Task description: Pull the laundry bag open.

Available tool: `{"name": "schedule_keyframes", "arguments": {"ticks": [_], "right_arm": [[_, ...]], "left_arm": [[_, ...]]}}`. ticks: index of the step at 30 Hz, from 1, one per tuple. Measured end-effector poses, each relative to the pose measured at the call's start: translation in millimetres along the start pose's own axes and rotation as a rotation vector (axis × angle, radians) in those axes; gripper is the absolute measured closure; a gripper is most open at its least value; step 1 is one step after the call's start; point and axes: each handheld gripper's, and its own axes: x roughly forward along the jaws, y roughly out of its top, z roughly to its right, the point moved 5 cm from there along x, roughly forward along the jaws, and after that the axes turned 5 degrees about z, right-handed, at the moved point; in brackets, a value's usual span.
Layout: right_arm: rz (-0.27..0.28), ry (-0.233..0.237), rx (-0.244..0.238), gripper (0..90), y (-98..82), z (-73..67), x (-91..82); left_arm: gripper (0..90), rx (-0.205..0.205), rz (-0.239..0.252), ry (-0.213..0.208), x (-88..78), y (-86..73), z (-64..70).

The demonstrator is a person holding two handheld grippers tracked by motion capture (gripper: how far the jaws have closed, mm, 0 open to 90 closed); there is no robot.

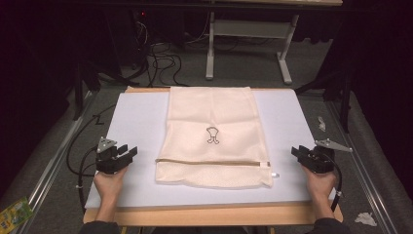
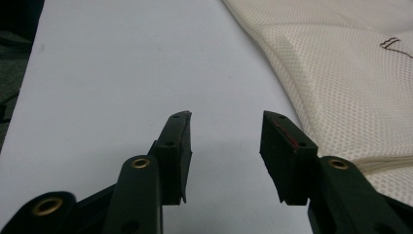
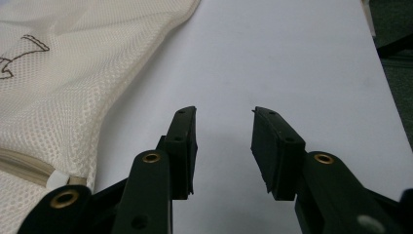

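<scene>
A flat white mat [image 1: 141,117] covered the wooden counter [image 1: 214,213], and the room around it was dark. Behind the counter stood a grey metal frame with two legs [image 1: 248,39] on a grey carpet floor [image 1: 243,73], with black cables [image 1: 160,58] lying near it. A cream mesh laundry bag with a zipper and a small black drawing [image 1: 212,136] lay flat in the middle of the mat, its far end reaching the mat's back edge.

The back of the room was too dark to make out. A green and yellow packet [image 1: 14,212] at the bottom left corner was cut off. In the left gripper view the bag [image 2: 341,73] ran off the right side, and in the right gripper view the bag [image 3: 73,73] ran off the left side.

The left gripper [image 1: 130,152] rested on the mat left of the bag, with bare mat between them. Its fingers [image 2: 178,146] were spread apart with nothing between them. The right gripper [image 1: 298,152] sat right of the bag, close to the mat's right edge. Its fingers [image 3: 182,141] were spread apart too, pinching nothing. Both sides of the bag had open mat for moving.
</scene>
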Motion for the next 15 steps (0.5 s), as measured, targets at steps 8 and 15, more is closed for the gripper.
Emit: {"name": "schedule_keyframes", "arguments": {"ticks": [8,15], "right_arm": [[-0.013,-0.011,-0.011,62.3,-1.7,-2.4,6.9],[-0.018,-0.016,-0.037,62.1,-3.1,-4.8,12.9]], "left_arm": [[54.3,0.008,-0.013,0.006,9.2,-3.0,1.0],[54.0,0.037,-0.028,0.022,18.1,-6.1,2.6]]}}
